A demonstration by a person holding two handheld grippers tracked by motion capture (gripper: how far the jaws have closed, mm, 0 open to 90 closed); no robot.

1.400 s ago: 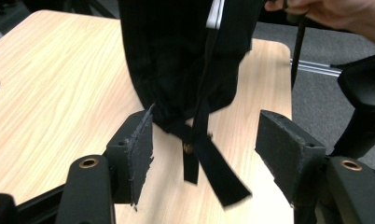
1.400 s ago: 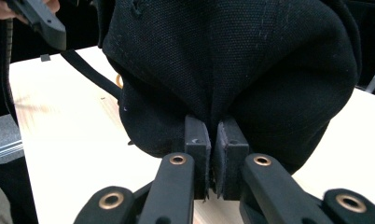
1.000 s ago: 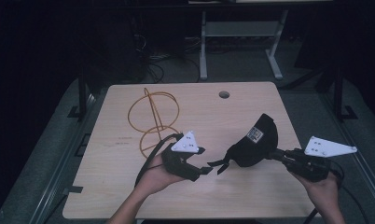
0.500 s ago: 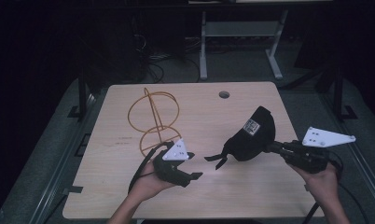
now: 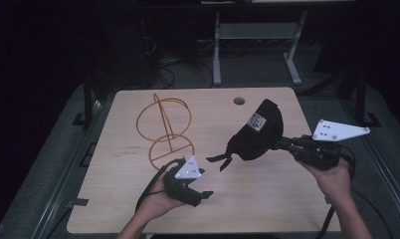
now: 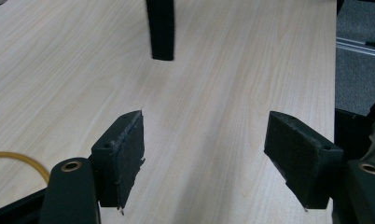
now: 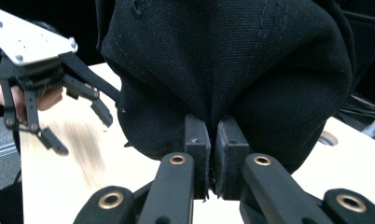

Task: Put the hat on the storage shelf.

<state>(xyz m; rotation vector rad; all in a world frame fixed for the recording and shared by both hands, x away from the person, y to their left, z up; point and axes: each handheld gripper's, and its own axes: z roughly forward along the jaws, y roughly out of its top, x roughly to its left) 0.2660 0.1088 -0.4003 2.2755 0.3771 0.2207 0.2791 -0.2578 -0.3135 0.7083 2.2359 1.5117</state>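
The right gripper (image 7: 212, 161) is clenched on a fold of the black cap (image 5: 260, 132); in the right gripper view its two pads press together with the cloth pinched between them. It holds the cap in the air above the right half of the table (image 5: 267, 199), with the crown hanging toward the middle and a strap (image 5: 222, 159) dangling from the lower edge.

The left gripper (image 5: 200, 195) is low over the near left part of the table, and it holds nothing. Its jaws have just been opening, and in the left gripper view only bare wood lies between the pads (image 6: 125, 158), with the end of the strap farther ahead. The two grippers are apart.

Behind the left hand (image 5: 155, 201) stands a stand of yellow wire (image 5: 168, 132), two hoops on a stem, and nothing lies on it.

The step in hand seems to be a carry: one gripper alone lifts the cap while the other one is free. Probably the cap goes onto the wire stand. The next move then calls for carrying the cap to the left, over the upper hoop, and for keeping the loose strap from catching in the wire. The free gripper can steady the stand or open the cap's rim.
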